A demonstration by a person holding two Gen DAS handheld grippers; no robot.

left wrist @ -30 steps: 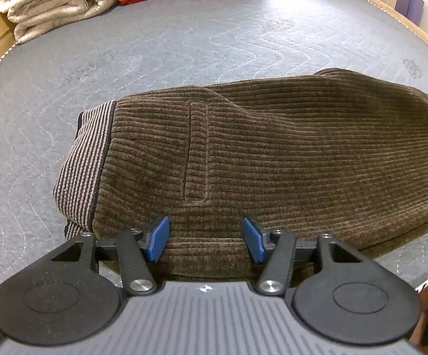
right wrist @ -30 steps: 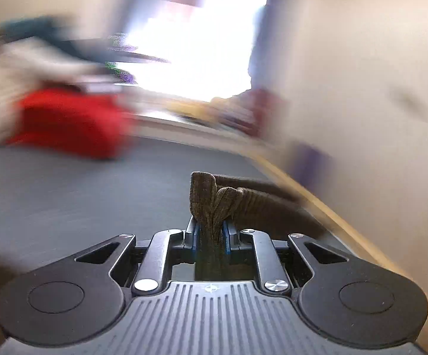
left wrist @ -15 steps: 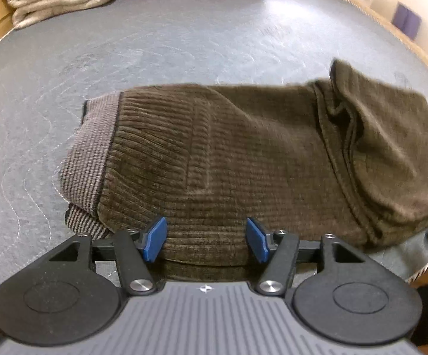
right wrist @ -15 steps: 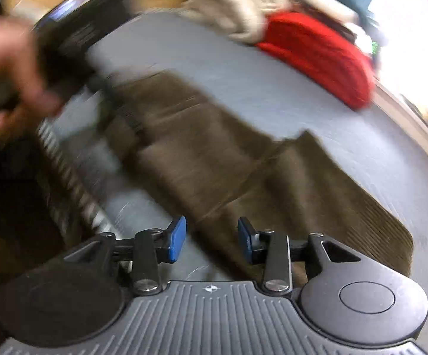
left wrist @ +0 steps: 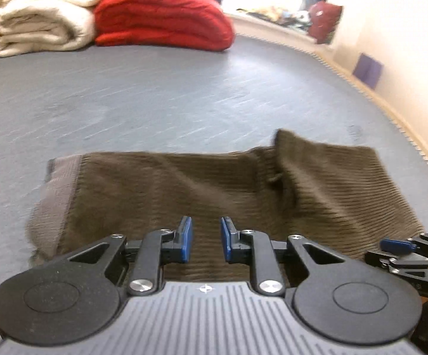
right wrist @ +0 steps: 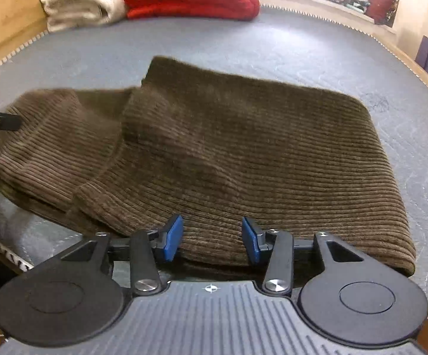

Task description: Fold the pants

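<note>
Pants: brown corduroy, lying across the near part of a grey mattress, legs doubled over toward the striped waistband, upper layer skewed with a raised corner at the far edge. Next step, by judgement: another fold.

Better to square the layers first, then pinch both layers together at the near edge, lift low and carry across evenly with both hands, to avoid dragging the lower layer.

Left gripper: narrowed just now, pads a small gap apart, nothing between them, hovering over the near edge of the cloth near the waistband end.

Right gripper: spread, empty, just above the near hem of the folded-over part.

Folded blankets, white and red, well apart at the far end.
</note>
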